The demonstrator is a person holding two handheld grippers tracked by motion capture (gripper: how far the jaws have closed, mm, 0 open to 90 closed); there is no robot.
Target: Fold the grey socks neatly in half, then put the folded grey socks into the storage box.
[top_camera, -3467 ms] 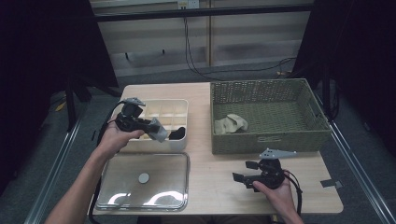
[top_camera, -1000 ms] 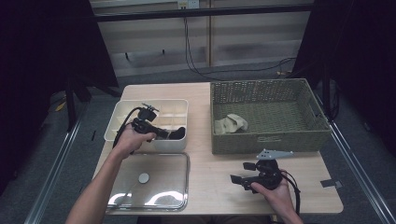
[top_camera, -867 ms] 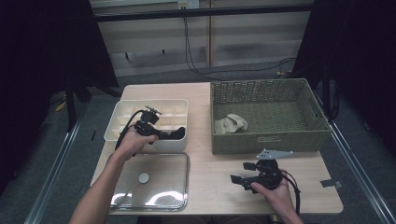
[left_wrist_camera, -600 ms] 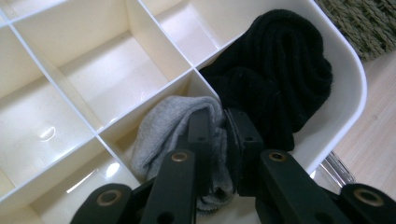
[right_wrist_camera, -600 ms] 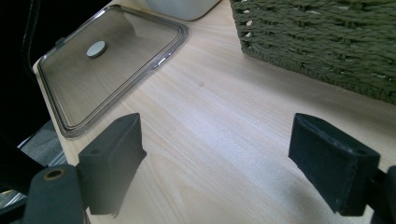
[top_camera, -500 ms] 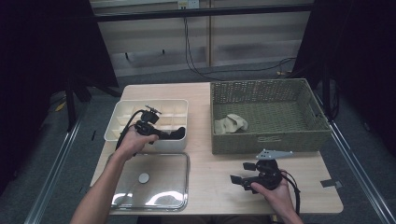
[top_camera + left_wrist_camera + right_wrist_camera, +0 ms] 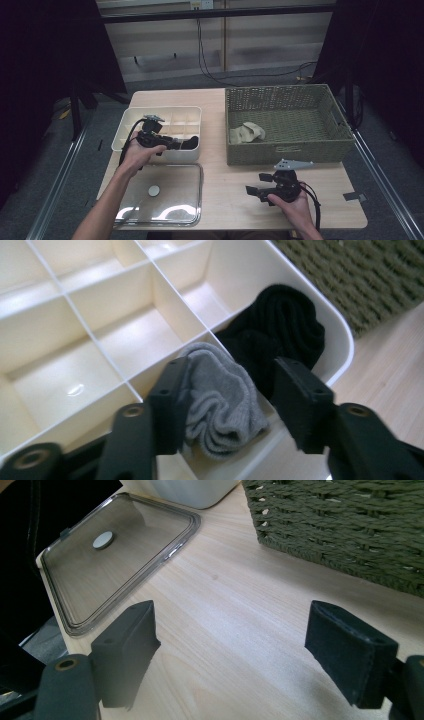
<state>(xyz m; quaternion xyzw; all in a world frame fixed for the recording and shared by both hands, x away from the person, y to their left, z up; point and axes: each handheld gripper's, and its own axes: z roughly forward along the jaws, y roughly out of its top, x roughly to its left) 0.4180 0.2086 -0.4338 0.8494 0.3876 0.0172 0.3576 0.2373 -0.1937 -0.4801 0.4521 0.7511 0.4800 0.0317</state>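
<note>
The left gripper [image 7: 227, 405] has just been opening its jaws; a grey sock [image 7: 222, 400] lies between them, in a compartment of the cream divided box [image 7: 100, 335]. Beyond the right jaw sits a black sock [image 7: 280, 330].

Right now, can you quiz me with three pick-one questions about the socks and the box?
1. Where does the grey sock lie?
A. in the basket
B. in the white box, beside the black sock
C. on the lid

2. How many socks are in the basket?
A. one
B. three
C. none

3. How is the left gripper?
A. open around the grey sock
C. lying on the floor
B. shut on the lid

Answers: 1 B, both socks sit in neighbouring compartments. 2 A, one beige sock lies there. 3 A, its jaws have just been opening, with a gap beside the sock.
</note>
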